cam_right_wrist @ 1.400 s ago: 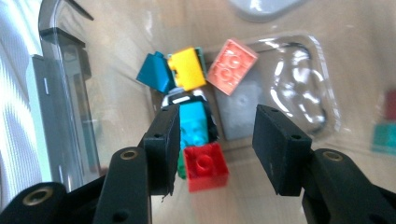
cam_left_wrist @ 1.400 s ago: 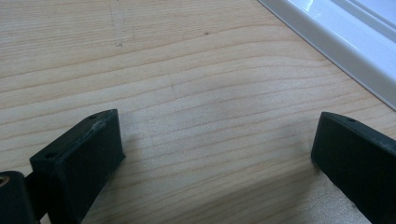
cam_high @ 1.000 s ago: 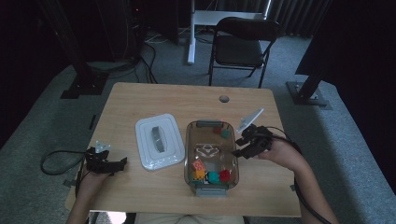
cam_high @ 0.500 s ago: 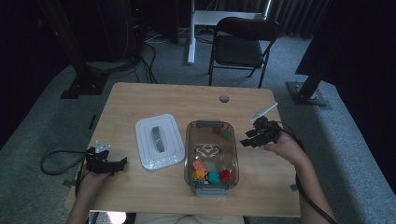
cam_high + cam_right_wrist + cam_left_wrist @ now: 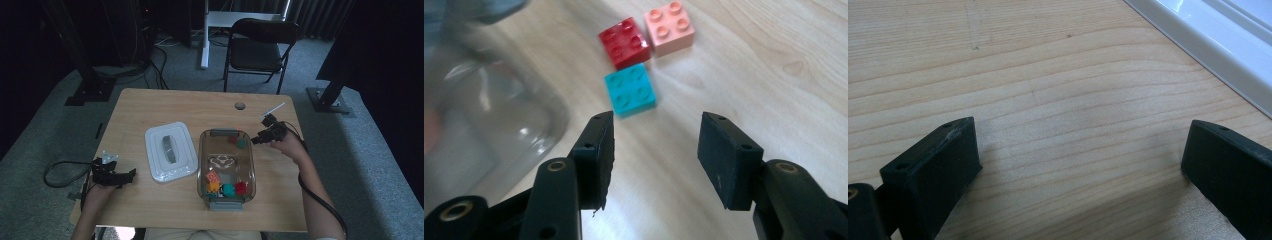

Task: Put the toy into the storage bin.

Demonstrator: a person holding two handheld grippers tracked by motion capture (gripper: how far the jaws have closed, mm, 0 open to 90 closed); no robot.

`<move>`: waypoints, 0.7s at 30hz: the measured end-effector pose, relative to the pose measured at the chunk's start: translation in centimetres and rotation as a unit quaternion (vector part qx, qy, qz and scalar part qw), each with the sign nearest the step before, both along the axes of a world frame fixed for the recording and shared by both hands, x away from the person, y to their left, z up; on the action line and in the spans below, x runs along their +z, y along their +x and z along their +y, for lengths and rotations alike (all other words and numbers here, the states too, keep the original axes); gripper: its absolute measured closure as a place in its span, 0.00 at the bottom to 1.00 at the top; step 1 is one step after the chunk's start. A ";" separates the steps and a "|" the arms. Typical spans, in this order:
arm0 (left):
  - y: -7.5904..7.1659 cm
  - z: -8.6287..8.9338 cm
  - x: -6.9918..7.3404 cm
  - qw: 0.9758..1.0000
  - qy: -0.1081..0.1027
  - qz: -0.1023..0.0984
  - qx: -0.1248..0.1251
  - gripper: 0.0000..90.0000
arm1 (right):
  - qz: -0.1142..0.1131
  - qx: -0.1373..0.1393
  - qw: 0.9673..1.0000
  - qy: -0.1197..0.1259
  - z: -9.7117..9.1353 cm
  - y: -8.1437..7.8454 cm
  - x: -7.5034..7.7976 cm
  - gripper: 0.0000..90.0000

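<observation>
R gripper (image 5: 654,150) released, empty; teal brick (image 5: 630,92) just ahead, square, studs up.

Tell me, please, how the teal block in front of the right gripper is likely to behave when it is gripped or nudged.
The teal block looks like hard moulded plastic, so it is probably stiff and light. Its flat sides should suit the right gripper, whose jaws stand open and empty. Sitting flat on the smooth table, it would likely slide rather than roll or tip.

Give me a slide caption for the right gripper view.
Open hand-held gripper nears a teal brick beside red and pink bricks, next to a clear container.
</observation>
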State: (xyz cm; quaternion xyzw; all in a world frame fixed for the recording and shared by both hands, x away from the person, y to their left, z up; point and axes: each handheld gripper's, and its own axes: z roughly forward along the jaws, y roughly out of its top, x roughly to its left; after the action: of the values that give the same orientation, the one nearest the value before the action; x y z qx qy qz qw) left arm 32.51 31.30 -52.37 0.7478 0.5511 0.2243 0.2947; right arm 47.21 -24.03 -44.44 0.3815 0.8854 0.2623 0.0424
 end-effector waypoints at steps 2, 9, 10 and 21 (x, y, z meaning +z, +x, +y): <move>0.0 0.0 0.0 1.000 -0.001 -0.001 0.001 0.03 | 0.004 0.003 1.000 -0.002 0.6 0.7 -0.6 0.54; 0.0 0.0 0.0 1.000 0.000 0.000 0.000 0.03 | 0.029 0.022 0.999 -0.001 2.6 1.9 -2.2 0.54; 0.0 0.0 0.0 1.000 0.000 0.000 0.000 0.03 | 0.032 0.024 0.999 -0.006 2.8 2.1 -2.4 0.54; 0.0 0.0 0.0 1.000 0.000 0.000 -0.002 0.03 | 0.051 0.043 0.997 -0.039 4.9 2.9 -4.3 0.54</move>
State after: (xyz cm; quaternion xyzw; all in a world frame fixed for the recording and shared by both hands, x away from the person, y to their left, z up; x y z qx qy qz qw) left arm 32.55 31.32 -52.36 0.7488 0.5498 0.2238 0.2949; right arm 50.08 -19.14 -48.70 0.3543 0.9114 0.2091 0.0011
